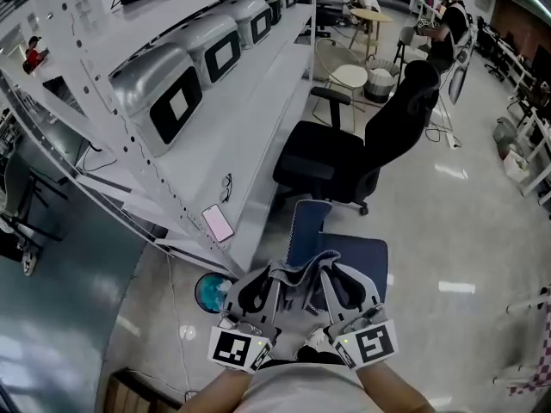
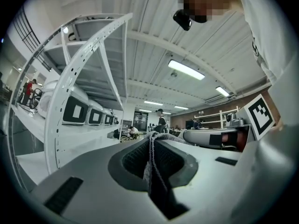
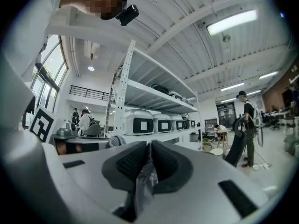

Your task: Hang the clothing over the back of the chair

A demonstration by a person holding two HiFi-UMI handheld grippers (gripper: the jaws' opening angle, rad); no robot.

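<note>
A blue-grey piece of clothing (image 1: pixel 343 255) is held up between my two grippers low in the head view, with its collar edge (image 1: pixel 301 268) stretched from one to the other. My left gripper (image 1: pixel 274 274) is shut on a grey fold of it (image 2: pixel 151 146). My right gripper (image 1: pixel 325 272) is shut on another fold (image 3: pixel 148 158). Both point level, side by side and close together. The black office chair (image 1: pixel 379 132) stands further ahead on the floor, apart from the clothing, and its high back (image 3: pixel 235 149) shows in the right gripper view.
On the left runs a white bench (image 1: pixel 258 110) under shelves of white machines, with a pink phone (image 1: pixel 217 223) and glasses (image 1: pixel 225 188) on it. A teal bin (image 1: pixel 210 292) sits by my left gripper. A round white stool (image 1: pixel 348 77) and people stand beyond the chair.
</note>
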